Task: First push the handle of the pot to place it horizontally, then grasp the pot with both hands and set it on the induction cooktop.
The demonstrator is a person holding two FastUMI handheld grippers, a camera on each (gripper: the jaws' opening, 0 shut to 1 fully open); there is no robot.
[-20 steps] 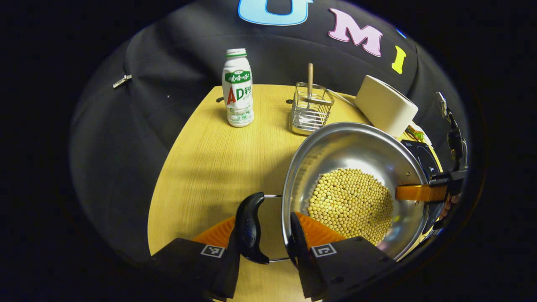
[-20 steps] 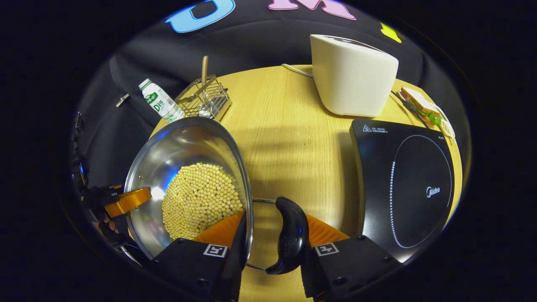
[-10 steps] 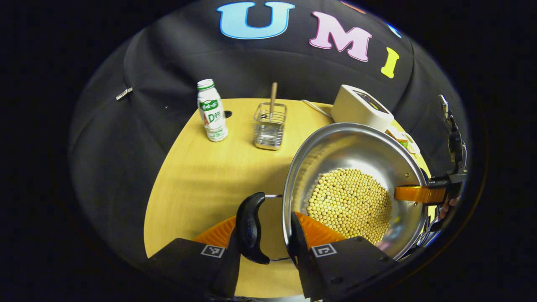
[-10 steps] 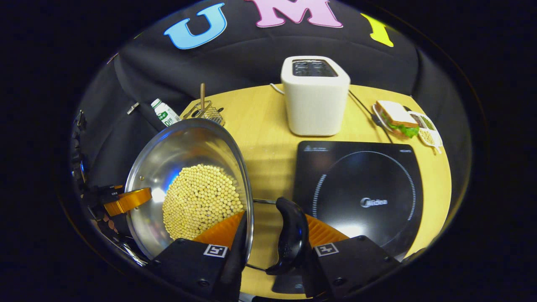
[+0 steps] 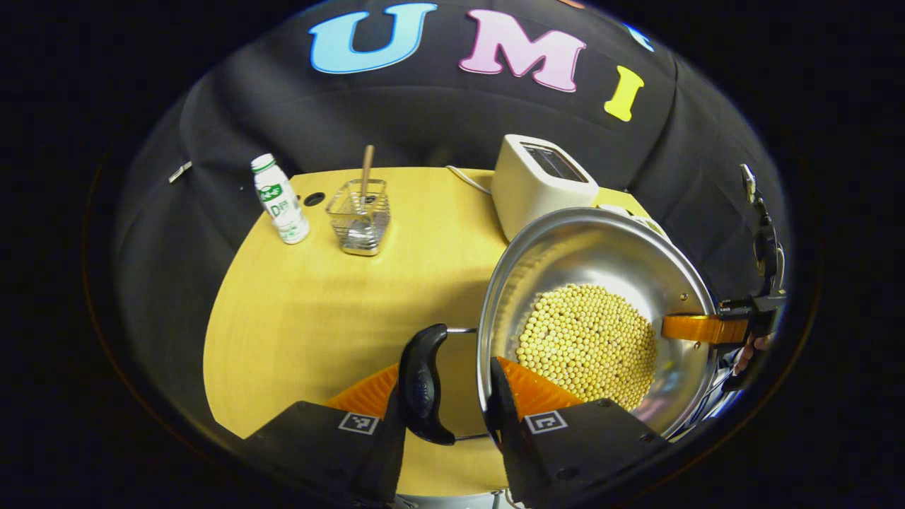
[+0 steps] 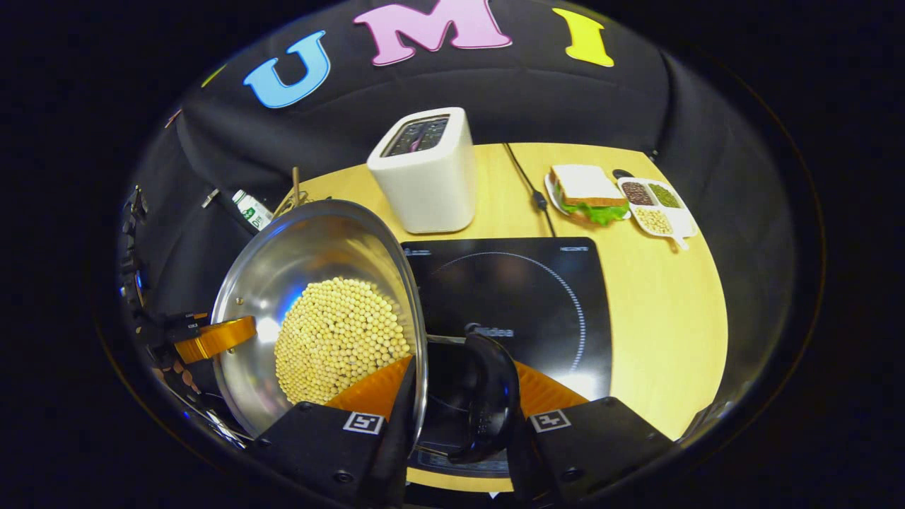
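A steel pot [image 5: 601,261] holding soybeans [image 5: 587,346] hangs in the air between both grippers. My left gripper [image 5: 449,399] is shut across the pot's black side handle [image 5: 422,385] and rim, one finger outside the handle, the other inside the wall. My right gripper [image 6: 459,403] is shut the same way on the opposite black handle [image 6: 489,396] and rim of the pot [image 6: 311,261]. Each view shows the other gripper clamped on the far rim [image 5: 707,328] [image 6: 212,338]. The black induction cooktop [image 6: 537,297] lies below the right handle and partly under the pot.
A white toaster [image 6: 424,170] stands behind the cooktop, its cord running back. A sandwich on a plate [image 6: 587,191] and a divided dish [image 6: 654,205] sit at the far right. A drink bottle [image 5: 279,201] and a wire utensil holder [image 5: 360,219] stand at the table's far left.
Both grippers have carried the pot up and to the right. The cooktop, earlier off to the right of the right handle, now lies beneath it. Both grips are unchanged.
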